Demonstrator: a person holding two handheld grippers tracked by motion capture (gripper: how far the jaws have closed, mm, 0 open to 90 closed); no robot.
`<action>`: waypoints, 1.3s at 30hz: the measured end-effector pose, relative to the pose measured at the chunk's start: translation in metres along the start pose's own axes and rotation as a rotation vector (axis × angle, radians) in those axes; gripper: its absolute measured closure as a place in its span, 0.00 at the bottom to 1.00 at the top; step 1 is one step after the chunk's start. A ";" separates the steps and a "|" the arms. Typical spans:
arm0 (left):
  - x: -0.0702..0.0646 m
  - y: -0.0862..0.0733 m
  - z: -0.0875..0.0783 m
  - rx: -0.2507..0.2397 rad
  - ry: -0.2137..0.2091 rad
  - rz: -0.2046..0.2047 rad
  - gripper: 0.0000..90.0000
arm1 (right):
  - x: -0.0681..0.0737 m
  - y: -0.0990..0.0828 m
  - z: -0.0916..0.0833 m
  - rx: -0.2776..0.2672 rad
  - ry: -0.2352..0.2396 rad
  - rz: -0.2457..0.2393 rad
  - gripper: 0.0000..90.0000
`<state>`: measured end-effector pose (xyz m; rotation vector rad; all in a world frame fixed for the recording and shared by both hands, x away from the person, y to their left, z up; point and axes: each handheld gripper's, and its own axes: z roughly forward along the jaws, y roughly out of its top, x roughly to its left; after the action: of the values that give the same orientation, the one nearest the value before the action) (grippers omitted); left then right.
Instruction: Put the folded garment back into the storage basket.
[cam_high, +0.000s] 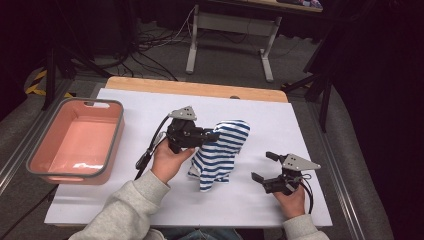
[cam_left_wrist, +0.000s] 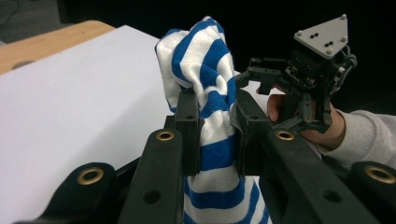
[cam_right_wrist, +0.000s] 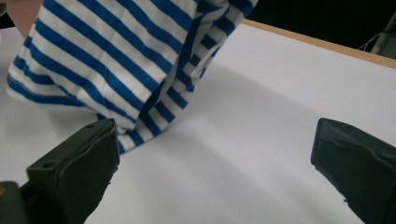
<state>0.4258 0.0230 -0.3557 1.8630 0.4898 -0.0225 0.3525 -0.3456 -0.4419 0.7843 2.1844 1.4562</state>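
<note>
Bench: a wooden bench (cam_high: 195, 89) covered by a large white sheet (cam_high: 150, 200), seen from above.
Bin: a salmon-pink plastic bin with a grey rim (cam_high: 116, 131) rests on the bench's left edge, well apart from the cloth.
Cloth: a blue-and-white striped fabric garment (cam_high: 220, 155) is near the middle of the bench, its upper part lifted and bunched, its lower edge draping down to the sheet.
Left claw: the black left claw (cam_high: 212, 135), held in the person's left hand (cam_high: 167, 162), is clenched on the bunched top of the striped cloth; in the left gripper view the fabric is pinched between both jaws.
Right claw: the black right claw (cam_high: 265, 166), in the right hand (cam_high: 292, 200), sits low over the sheet just right of the cloth, its jaws spread apart and holding nothing.
</note>
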 end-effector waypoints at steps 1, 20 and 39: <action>0.000 0.000 -0.002 -0.001 0.003 0.004 0.84 | 0.000 0.000 0.000 0.000 0.004 -0.002 0.02; 0.002 0.013 -0.061 -0.062 0.078 0.035 0.84 | 0.000 0.000 0.000 -0.003 0.011 0.007 0.02; 0.009 0.012 -0.121 -0.088 0.179 0.026 0.84 | -0.001 -0.002 0.003 0.002 0.028 0.021 0.01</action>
<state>0.4110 0.1334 -0.3053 1.7935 0.5804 0.1819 0.3552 -0.3448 -0.4445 0.7945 2.2050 1.4844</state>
